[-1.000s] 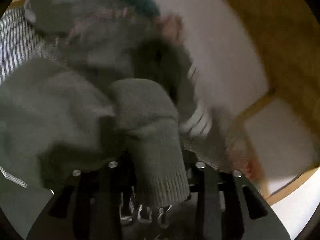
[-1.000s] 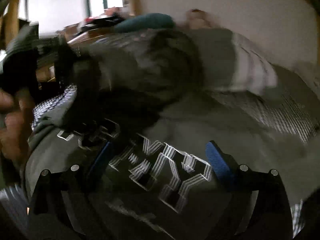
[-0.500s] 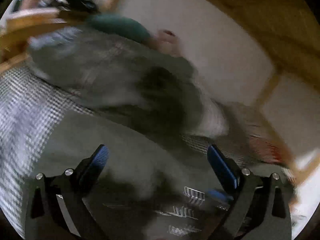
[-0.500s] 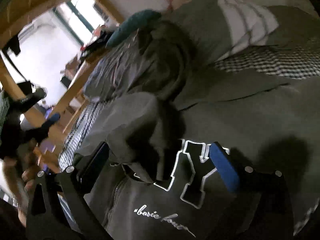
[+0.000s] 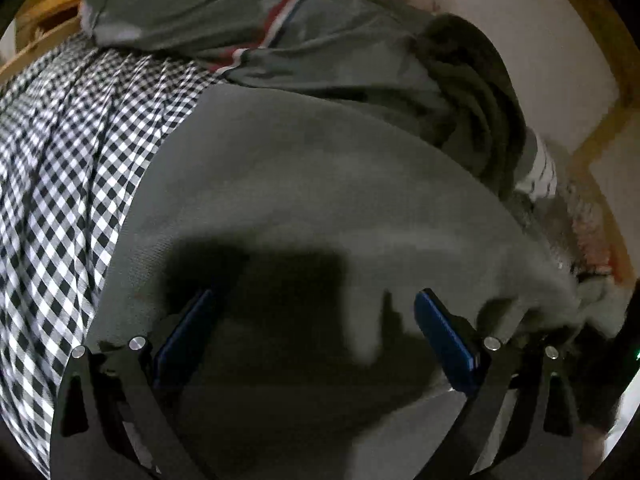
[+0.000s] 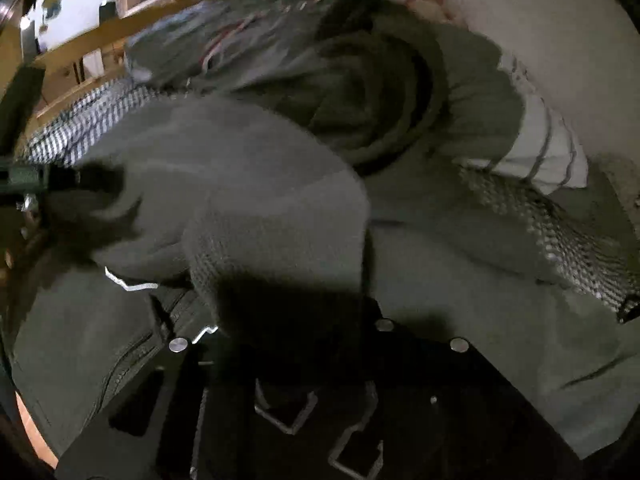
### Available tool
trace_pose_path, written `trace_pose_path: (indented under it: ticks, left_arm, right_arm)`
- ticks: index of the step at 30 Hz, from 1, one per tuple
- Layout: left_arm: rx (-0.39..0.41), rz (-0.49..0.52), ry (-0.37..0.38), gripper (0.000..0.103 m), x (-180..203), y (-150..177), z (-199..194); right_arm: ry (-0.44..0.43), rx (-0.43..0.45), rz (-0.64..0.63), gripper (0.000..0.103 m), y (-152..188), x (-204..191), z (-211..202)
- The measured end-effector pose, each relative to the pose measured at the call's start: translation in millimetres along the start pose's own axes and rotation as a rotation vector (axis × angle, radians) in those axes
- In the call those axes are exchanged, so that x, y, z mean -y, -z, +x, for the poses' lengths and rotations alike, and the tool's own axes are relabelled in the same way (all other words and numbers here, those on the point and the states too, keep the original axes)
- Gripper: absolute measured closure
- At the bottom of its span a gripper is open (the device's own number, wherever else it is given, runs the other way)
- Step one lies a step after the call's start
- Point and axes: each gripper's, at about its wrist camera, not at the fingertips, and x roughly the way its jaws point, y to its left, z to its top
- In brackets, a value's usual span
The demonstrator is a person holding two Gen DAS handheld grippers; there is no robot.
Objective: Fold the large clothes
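Grippers first: our left gripper (image 5: 312,320) stands wide apart, its blue pads (image 5: 444,340) hovering over the sweatshirt (image 5: 304,168) with nothing between them. Our right gripper (image 6: 280,320) looks closed down on a thick fold of that same sweatshirt (image 6: 256,208); its fingertips are buried under the cloth, so we judge this from the fabric bunched between its two black arms.

Taking the sweatshirt as our landmark, it spreads directly ahead of and beneath both grippers, a broad grey-green garment with a soft, fleecy knit. In the right wrist view, a zip (image 6: 132,356) runs down its front near the gripper, and white outlined block letters (image 6: 312,420) show below the fold; they are too cut off and shadowed for us to read.

Under the sweatshirt and to its left lies a black-and-white checked sheet (image 5: 68,168). Beyond the sweatshirt's far edge sits a smooth grey jacket (image 5: 224,12) with a red, white and blue stripe, and just beside that a dark, rumpled, ribbed garment (image 5: 476,92). A white cloth with thin grey stripes (image 6: 548,152) lies past the sweatshirt's right side. A wooden bed rail (image 6: 92,44) borders the far left.
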Motion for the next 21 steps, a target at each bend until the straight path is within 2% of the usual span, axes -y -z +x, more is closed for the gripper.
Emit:
trace_pose_path:
  ticks: [2, 4, 6, 8, 9, 10, 11, 13, 14, 16, 18, 20, 21]
  left_arm:
    - [0.001, 0.023, 0.006, 0.006, 1, 5, 0]
    - [-0.004, 0.028, 0.02, 0.006, -11, 4, -2]
    - [-0.006, 0.03, 0.031, 0.006, -15, 3, -7]
    - [-0.009, 0.041, 0.027, 0.006, -14, 8, -8]
    - [-0.013, 0.044, 0.027, 0.006, -13, 9, -9]
    - [-0.015, 0.042, 0.029, 0.006, -13, 9, -11]
    - [-0.018, 0.037, 0.031, 0.006, -13, 9, -13]
    - [-0.012, 0.008, 0.043, 0.006, -12, 8, -28]
    - [0.0, -0.007, 0.064, 0.006, -12, 6, -36]
    - [0.034, -0.024, 0.103, 0.006, -8, 1, -50]
    - [0.062, 0.006, 0.087, 0.006, 4, -3, -51]
    - [0.069, 0.061, 0.029, 0.006, 18, -5, -40]
    - [0.065, 0.104, -0.025, 0.006, 27, -3, -31]
  right_arm:
    - [0.115, 0.089, -0.084, 0.085, -2, 9, -22]
    - [0.215, 0.127, -0.184, 0.086, -2, 15, -31]
    - [0.254, 0.085, -0.281, 0.084, 1, 19, -25]
    - [0.33, 0.0, -0.395, 0.083, 17, 23, -8]
    - [0.342, -0.036, -0.417, 0.07, 25, 27, -3]
    - [0.352, -0.052, -0.42, 0.051, 30, 31, -2]
    - [0.367, -0.051, -0.409, 0.043, 35, 36, -6]
    - [0.377, -0.022, -0.328, 0.014, 40, 49, -24]
    - [0.388, 0.004, -0.261, 0.008, 39, 57, -35]
    - [0.352, 0.082, -0.066, 0.004, 29, 67, -60]
    - [0.218, 0.142, 0.054, 0.003, 10, 53, -71]
    - [0.143, 0.155, 0.083, 0.003, -9, 33, -67]
    - [0.122, 0.165, 0.095, 0.003, -23, 19, -64]
